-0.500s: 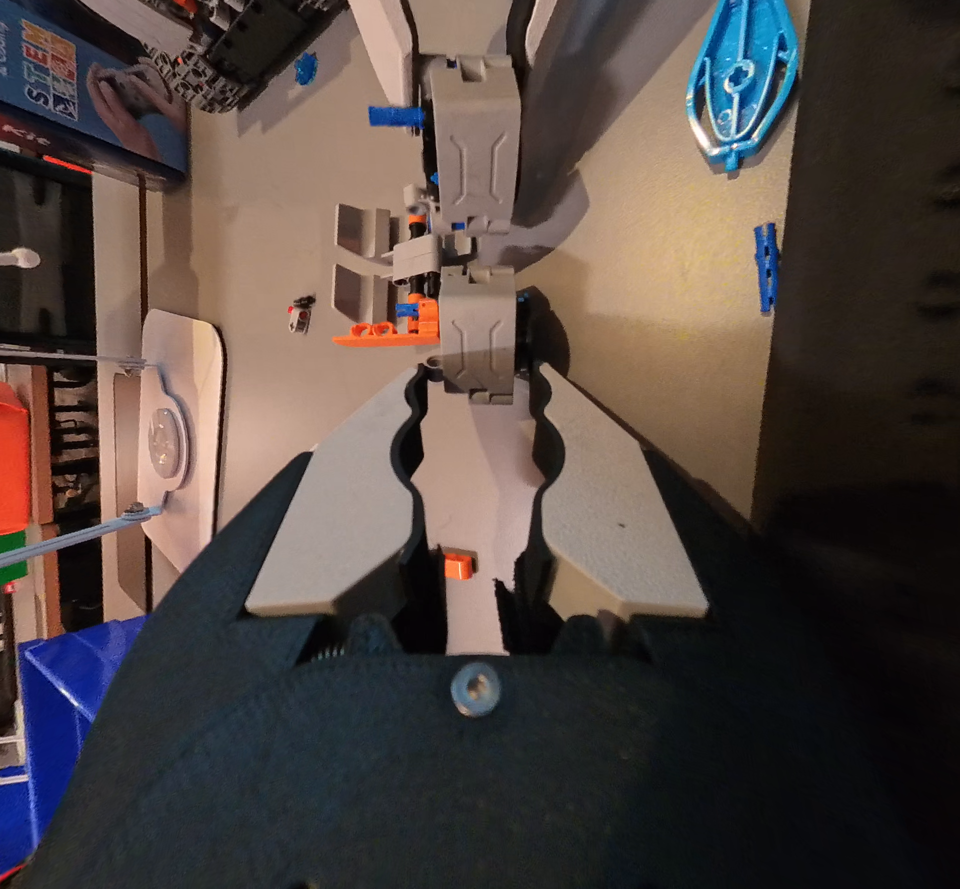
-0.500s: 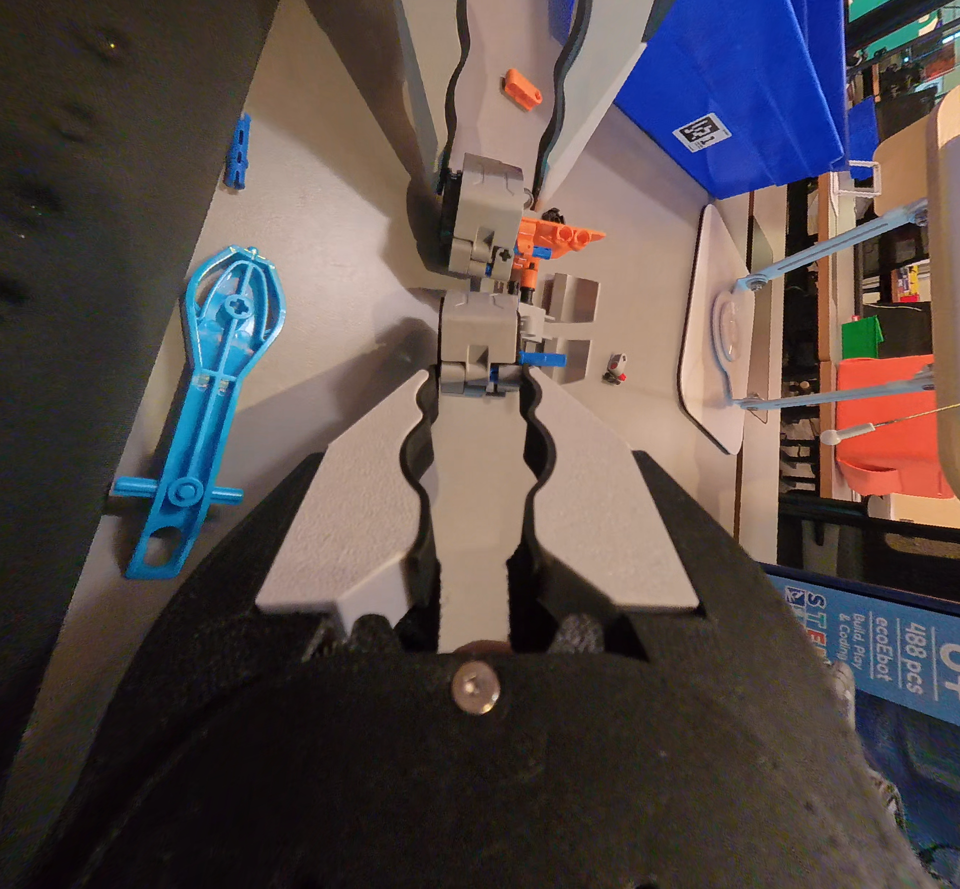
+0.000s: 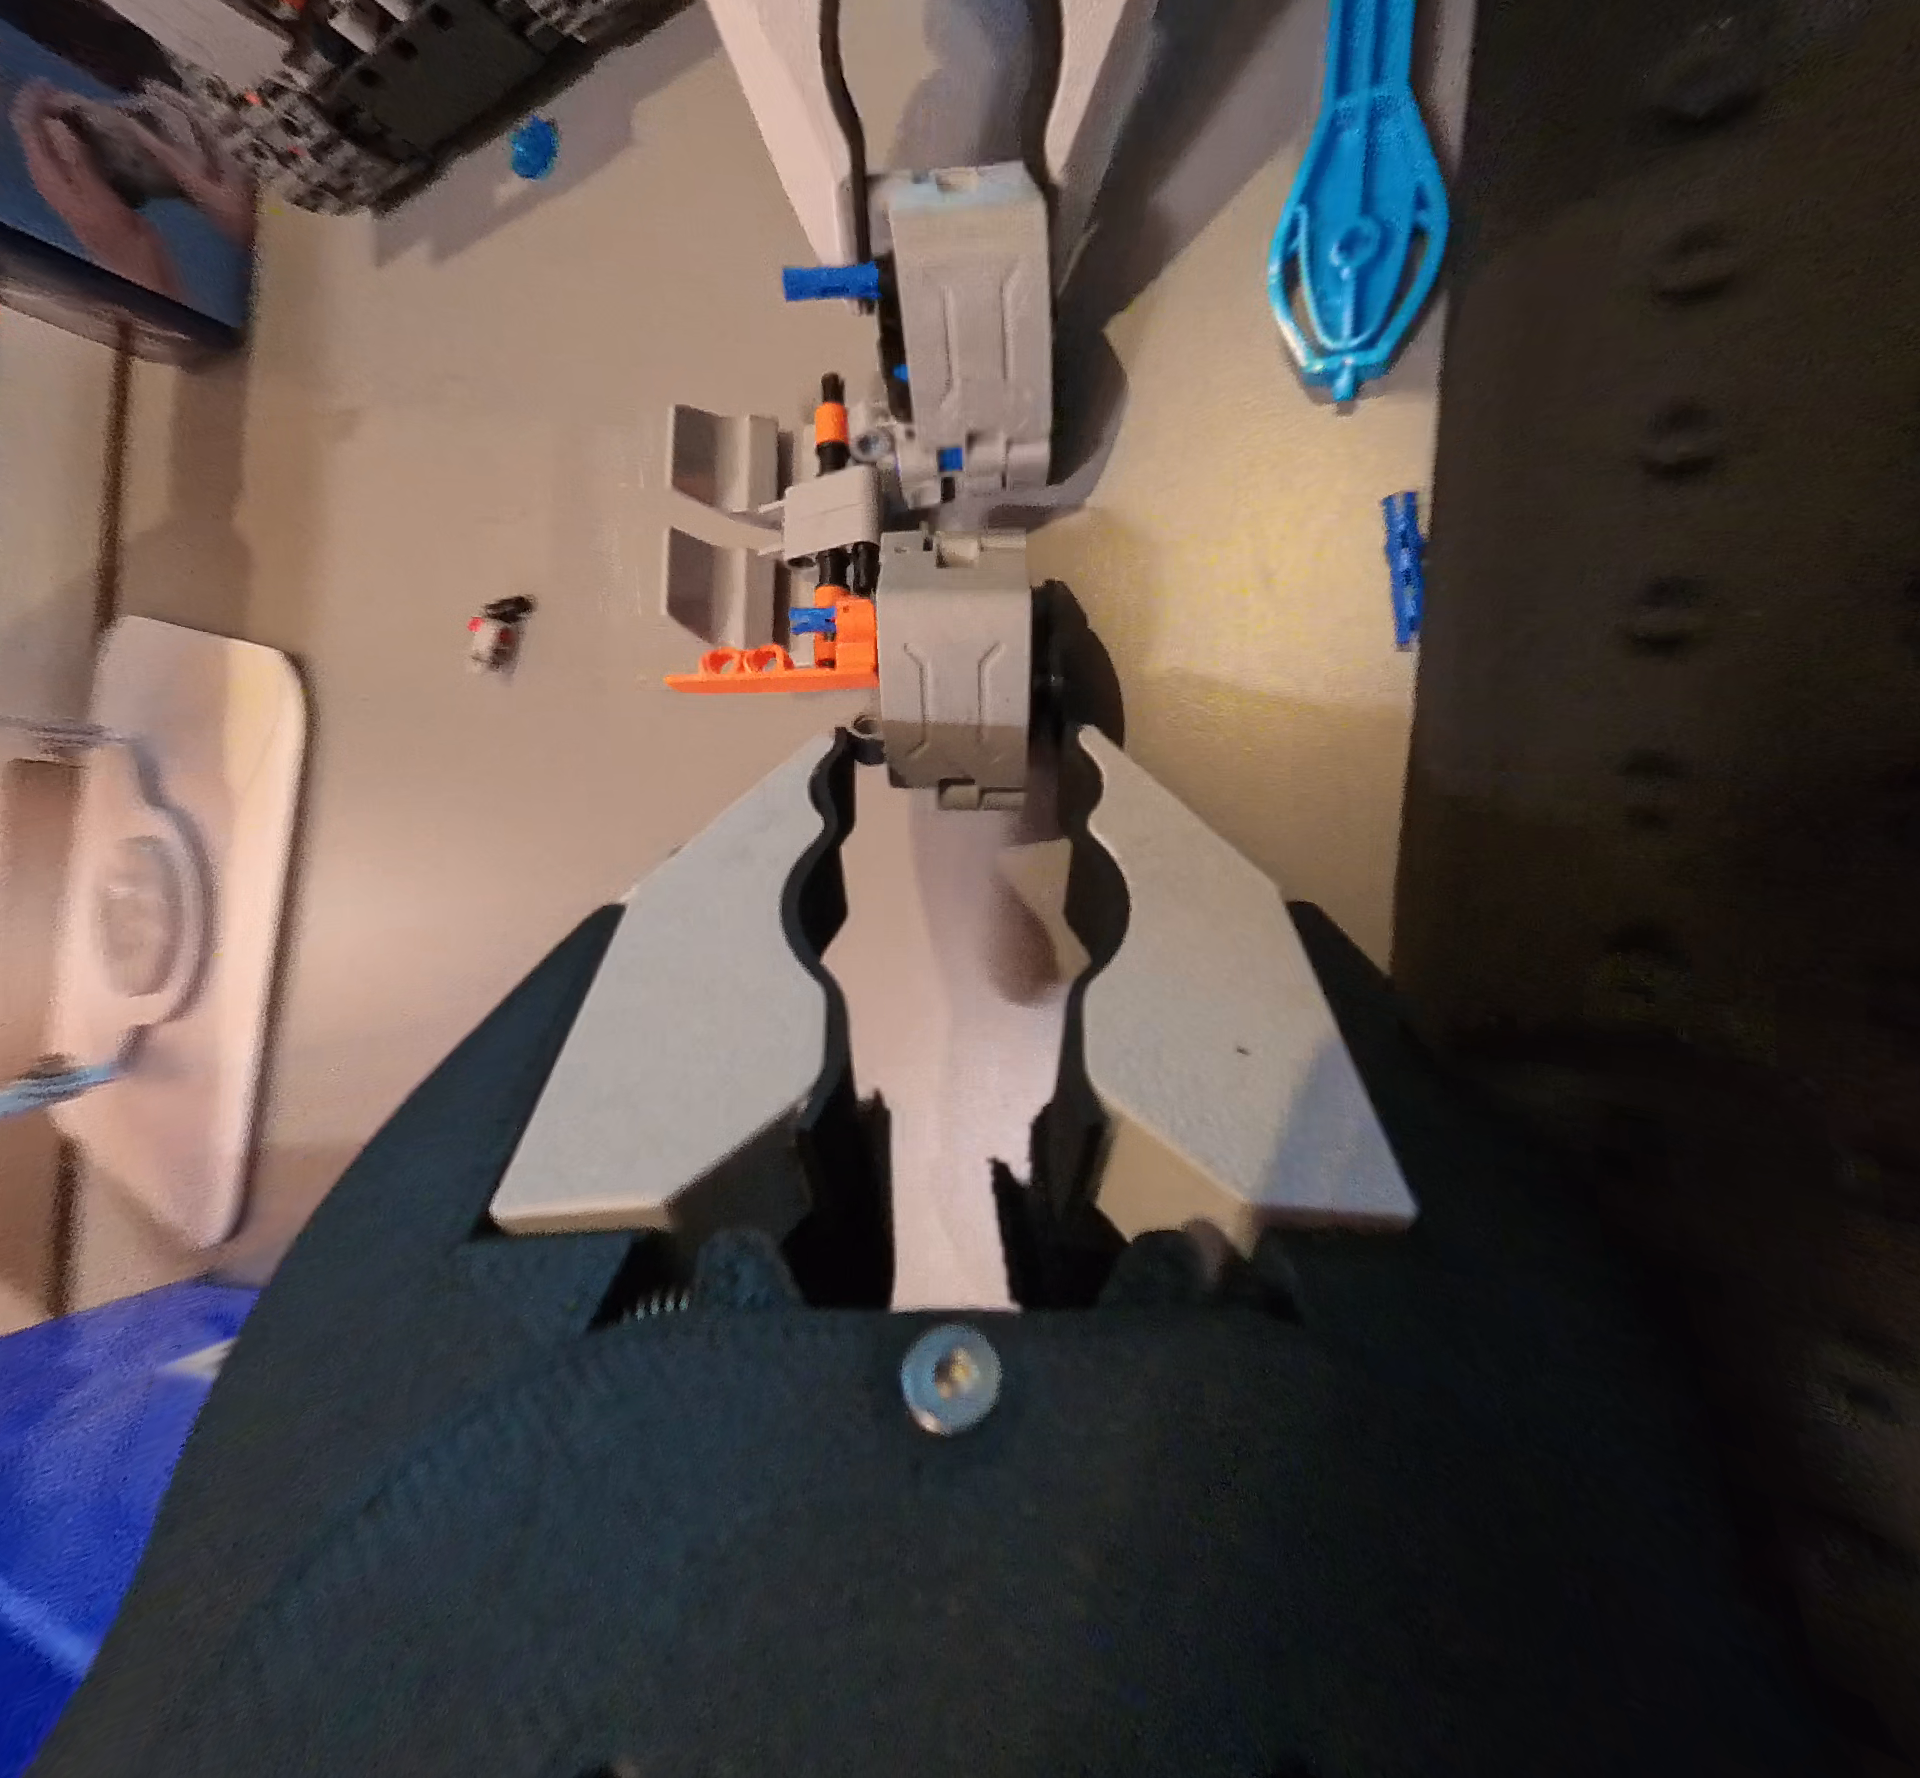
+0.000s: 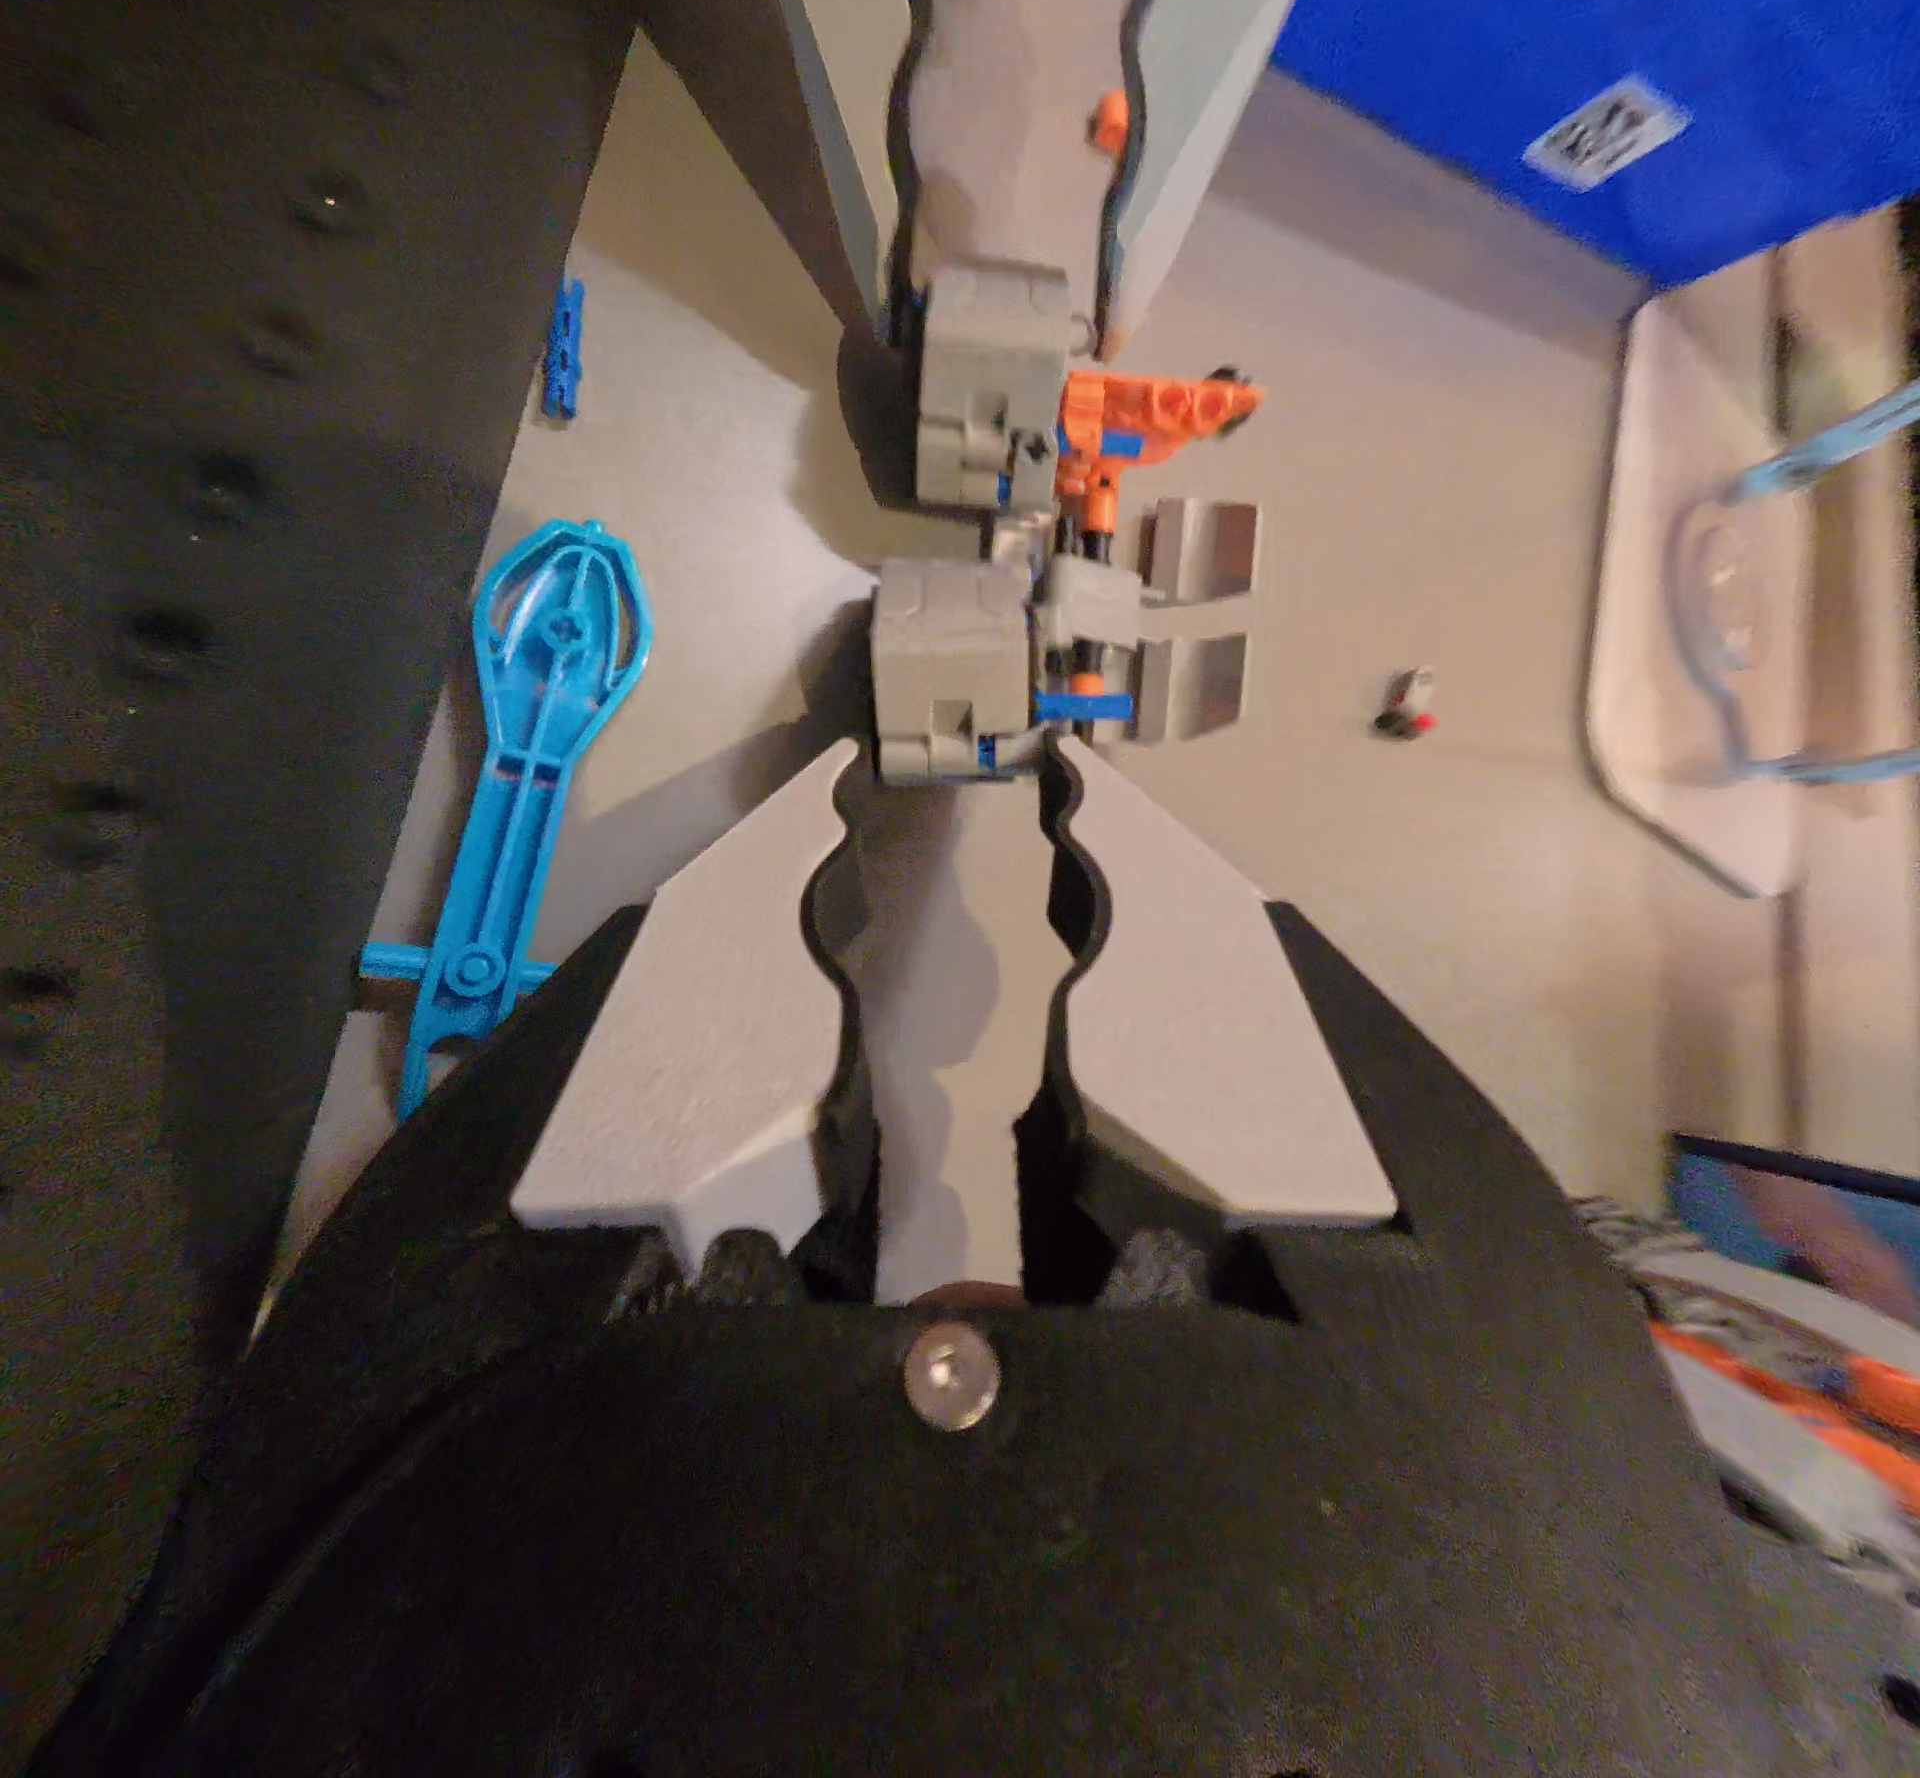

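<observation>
**Both grippers clamped on one brick build**

We've got the grey brick assembly (image 3: 961, 523) pinched end to end: left gripper (image 3: 956, 772) grasping the near block, right gripper (image 4: 951, 757) the other, above the beige table (image 3: 499, 357). Blue tool (image 4: 530, 783) lies beside.

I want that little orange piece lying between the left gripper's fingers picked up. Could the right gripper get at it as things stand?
Probably not. The right gripper is shut on the grey brick assembly, and the small orange piece lies beyond it between the left gripper's fingers, which block the approach.
</observation>
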### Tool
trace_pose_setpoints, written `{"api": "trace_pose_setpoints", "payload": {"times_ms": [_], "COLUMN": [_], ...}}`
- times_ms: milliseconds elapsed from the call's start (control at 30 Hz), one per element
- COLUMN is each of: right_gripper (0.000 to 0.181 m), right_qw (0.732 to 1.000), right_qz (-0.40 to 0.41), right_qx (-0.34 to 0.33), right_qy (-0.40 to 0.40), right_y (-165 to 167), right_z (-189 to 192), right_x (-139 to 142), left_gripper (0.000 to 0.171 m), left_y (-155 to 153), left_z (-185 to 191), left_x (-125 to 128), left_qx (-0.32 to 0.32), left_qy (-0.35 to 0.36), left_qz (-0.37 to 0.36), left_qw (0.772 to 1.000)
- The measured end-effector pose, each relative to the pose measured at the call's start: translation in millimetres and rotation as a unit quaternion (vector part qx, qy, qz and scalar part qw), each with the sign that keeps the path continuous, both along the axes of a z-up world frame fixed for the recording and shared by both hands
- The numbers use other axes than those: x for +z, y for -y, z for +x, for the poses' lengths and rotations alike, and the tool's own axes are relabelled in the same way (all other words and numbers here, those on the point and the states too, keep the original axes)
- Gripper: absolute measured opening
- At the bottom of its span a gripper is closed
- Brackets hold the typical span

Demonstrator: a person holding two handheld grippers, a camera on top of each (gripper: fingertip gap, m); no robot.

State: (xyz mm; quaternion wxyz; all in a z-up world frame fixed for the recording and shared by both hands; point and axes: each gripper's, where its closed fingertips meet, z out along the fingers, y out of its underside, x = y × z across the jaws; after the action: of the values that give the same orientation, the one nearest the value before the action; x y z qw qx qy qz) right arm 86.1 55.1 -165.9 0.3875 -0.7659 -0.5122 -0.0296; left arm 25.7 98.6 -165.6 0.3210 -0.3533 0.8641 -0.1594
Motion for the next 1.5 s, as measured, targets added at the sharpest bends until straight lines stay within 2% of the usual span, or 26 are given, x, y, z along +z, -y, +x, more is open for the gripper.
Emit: {"api": "trace_pose_setpoints", "payload": {"times_ms": [100,167,300,433,533,667,767,833,900,967,1100,1267,1300,1367,1500], "right_gripper": [0.028,0.033,0.036,0.039,0.039,0.033,0.03,0.029,0.029,0.031,0.037,0.043,0.039,0.019,0.01], "right_qw": [0.995,0.991,0.991,0.99,0.984,0.956,0.944,0.955,0.971,0.974,0.97,0.96,0.958,0.959,0.963], "right_qz": [-0.059,-0.081,-0.08,-0.068,-0.02,0.069,0.1,0.068,0.001,-0.034,-0.067,-0.149,-0.157,-0.17,-0.173], "right_qx": [-0.021,-0.024,-0.019,-0.028,-0.045,-0.063,-0.105,-0.128,-0.161,-0.198,-0.215,-0.234,-0.238,-0.222,-0.204], "right_qy": [-0.072,-0.102,-0.106,-0.121,-0.172,-0.28,-0.296,-0.26,-0.174,-0.105,-0.094,-0.046,-0.038,-0.048,-0.044], "right_y": [2,4,6,8,5,9,14,23,39,52,54,56,55,55,58], "right_z": [-1,-3,-1,10,25,55,92,110,128,147,150,151,152,143,137], "right_x": [-5,-4,1,17,53,118,133,118,83,56,38,-4,-8,-12,-11], "left_gripper": [0.037,0.037,0.045,0.049,0.049,0.048,0.047,0.046,0.045,0.045,0.044,0.045,0.044,0.044,0.045], "left_y": [-4,-5,-11,-15,-24,-41,-51,-53,-48,-40,-12,7,11,17,27], "left_z": [-4,-5,-9,-17,-31,-54,-70,-77,-77,-72,-44,-19,-14,-6,7], "left_x": [-3,-6,-3,7,11,33,47,51,52,53,55,43,42,40,36], "left_qx": [0.015,0.026,0.04,0.057,0.077,0.106,0.122,0.129,0.124,0.112,0.072,0.052,0.05,0.046,0.035], "left_qy": [-0.018,-0.029,-0.021,0.007,0.022,0.06,0.08,0.085,0.088,0.087,0.074,0.042,0.042,0.039,0.022], "left_qz": [-0.043,-0.073,-0.095,-0.114,-0.106,-0.111,-0.102,-0.102,-0.106,-0.108,-0.107,-0.079,-0.085,-0.094,-0.089], "left_qw": [0.999,0.997,0.995,0.992,0.991,0.986,0.984,0.983,0.983,0.984,0.989,0.995,0.994,0.994,0.995]}}
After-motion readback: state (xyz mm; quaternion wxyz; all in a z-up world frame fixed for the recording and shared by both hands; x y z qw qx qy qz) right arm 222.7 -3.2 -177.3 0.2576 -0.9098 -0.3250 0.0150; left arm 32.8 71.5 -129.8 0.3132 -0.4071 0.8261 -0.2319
